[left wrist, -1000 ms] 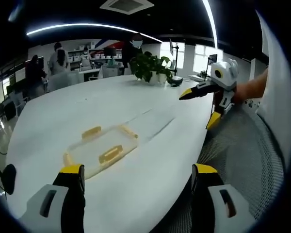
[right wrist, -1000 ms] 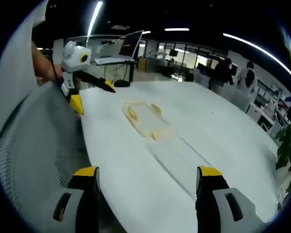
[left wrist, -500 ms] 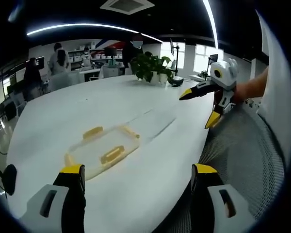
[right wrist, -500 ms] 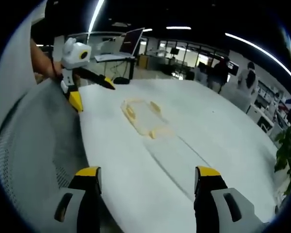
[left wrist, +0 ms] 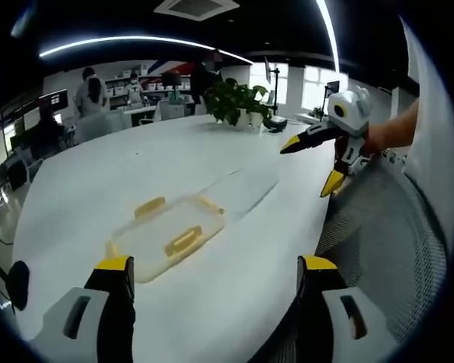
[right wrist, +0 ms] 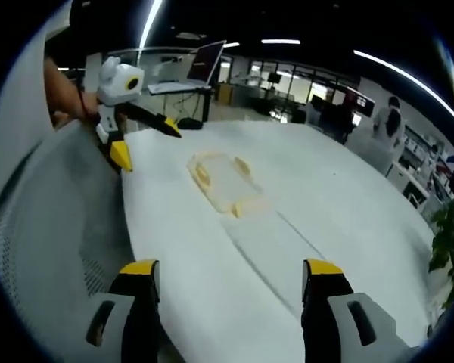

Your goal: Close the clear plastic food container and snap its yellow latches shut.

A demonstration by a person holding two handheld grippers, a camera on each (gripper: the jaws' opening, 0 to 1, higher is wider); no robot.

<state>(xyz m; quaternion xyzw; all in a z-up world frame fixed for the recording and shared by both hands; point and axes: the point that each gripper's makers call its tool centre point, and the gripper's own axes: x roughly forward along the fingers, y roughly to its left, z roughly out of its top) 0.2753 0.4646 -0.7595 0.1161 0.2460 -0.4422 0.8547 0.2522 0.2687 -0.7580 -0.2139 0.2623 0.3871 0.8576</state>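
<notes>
On the table [left wrist: 234,302], clear container [left wrist: 166,234], yellow latches [left wrist: 183,240].

Clear plastic food container [left wrist: 169,237] is showing see-through, smooth walls; its yellow latches [left wrist: 183,241] are looking opaque, matt plastic. Table [left wrist: 98,174] is presenting a smooth white surface with a soft sheen, catching ceiling light at 12 o'clock. Mesh chair back [left wrist: 393,242], at 3 o'clock, is looking like grey woven fabric, rough. Left gripper [left wrist: 212,291] is showing grey matt plastic bodies with yellow tips; right gripper [right wrist: 227,291] likewise.
</notes>
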